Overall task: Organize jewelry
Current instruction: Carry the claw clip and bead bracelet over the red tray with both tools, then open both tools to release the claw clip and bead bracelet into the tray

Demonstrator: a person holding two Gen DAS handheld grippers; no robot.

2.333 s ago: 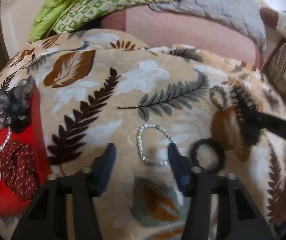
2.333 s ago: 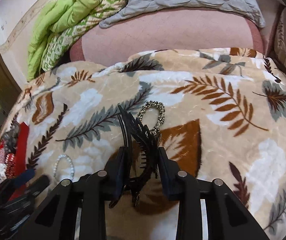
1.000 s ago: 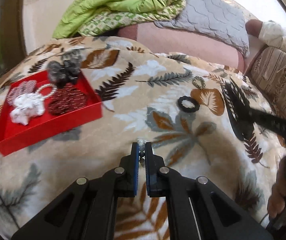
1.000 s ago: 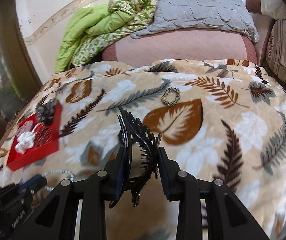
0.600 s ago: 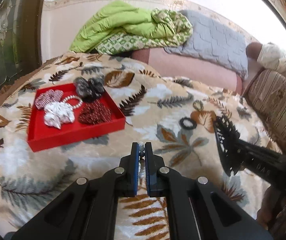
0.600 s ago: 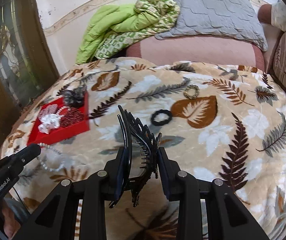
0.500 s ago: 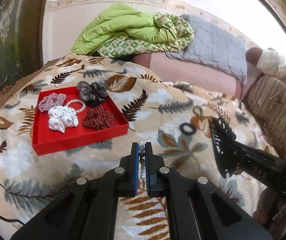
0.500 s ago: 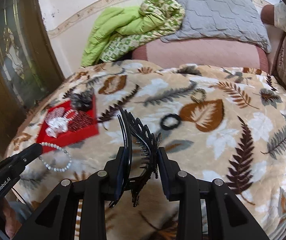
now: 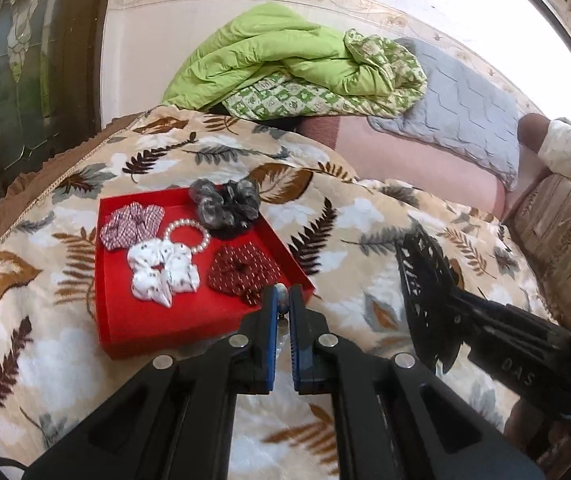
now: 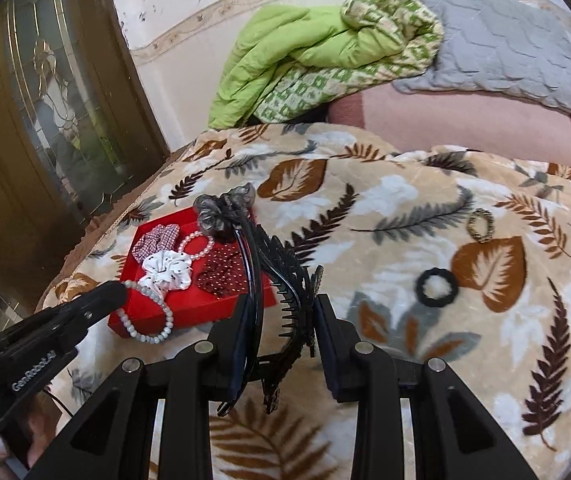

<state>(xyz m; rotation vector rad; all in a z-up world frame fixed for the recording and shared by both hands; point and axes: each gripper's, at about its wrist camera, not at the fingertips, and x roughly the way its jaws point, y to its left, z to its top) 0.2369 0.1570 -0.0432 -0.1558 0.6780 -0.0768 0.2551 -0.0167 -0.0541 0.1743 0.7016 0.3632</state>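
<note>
My left gripper (image 9: 282,300) is shut on a white pearl bracelet (image 10: 149,316), which dangles in a loop from its tip just in front of the red tray (image 9: 145,320). In the left wrist view only a bead or two (image 9: 282,292) show between the pads. My right gripper (image 10: 281,312) is shut on a big black claw hair clip (image 10: 273,272), held upright above the blanket; the clip (image 9: 425,280) also shows at the right of the left wrist view. The tray (image 10: 201,312) holds several scrunchies and another pearl bracelet (image 9: 187,236).
A black hair tie (image 10: 436,286) and a small gold-patterned ring-shaped tie (image 10: 480,224) lie on the leaf-print blanket (image 10: 485,320) to the right. Green quilts (image 9: 285,64) and a grey pillow (image 9: 469,120) are piled at the back. A glass-panelled door (image 10: 45,100) stands on the left.
Both grippers rose and swung left toward the red tray, which now sits close in front. The left gripper closed on the pearl bracelet and lifted it off the blanket; the clip stays gripped.
</note>
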